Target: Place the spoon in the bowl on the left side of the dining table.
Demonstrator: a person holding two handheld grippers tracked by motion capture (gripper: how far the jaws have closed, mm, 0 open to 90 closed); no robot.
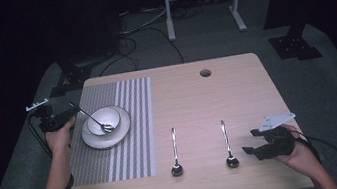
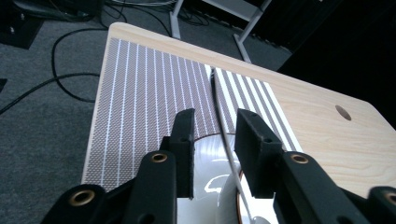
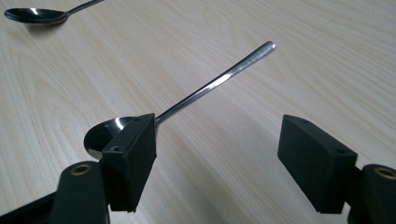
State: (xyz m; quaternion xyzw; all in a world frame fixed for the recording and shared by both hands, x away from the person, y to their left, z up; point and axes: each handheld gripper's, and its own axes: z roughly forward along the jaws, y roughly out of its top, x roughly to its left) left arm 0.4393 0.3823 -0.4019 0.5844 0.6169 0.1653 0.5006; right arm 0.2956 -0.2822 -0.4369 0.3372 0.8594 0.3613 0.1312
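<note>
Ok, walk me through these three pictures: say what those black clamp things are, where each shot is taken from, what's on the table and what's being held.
A person holds a two-jaw hand gripper in each hand; no robot arm is involved. The high view looks down on the wooden table. The other two come from cameras riding on each gripper, looking along its black jaws.

On a striped placemat stands a plate with a bowl, and a spoon leans in the bowl. Two more spoons lie on bare wood: the middle spoon and the right spoon.

The left gripper has that spoon's handle between its jaws, which look open around it. The right gripper is open, beside the right spoon.
</note>
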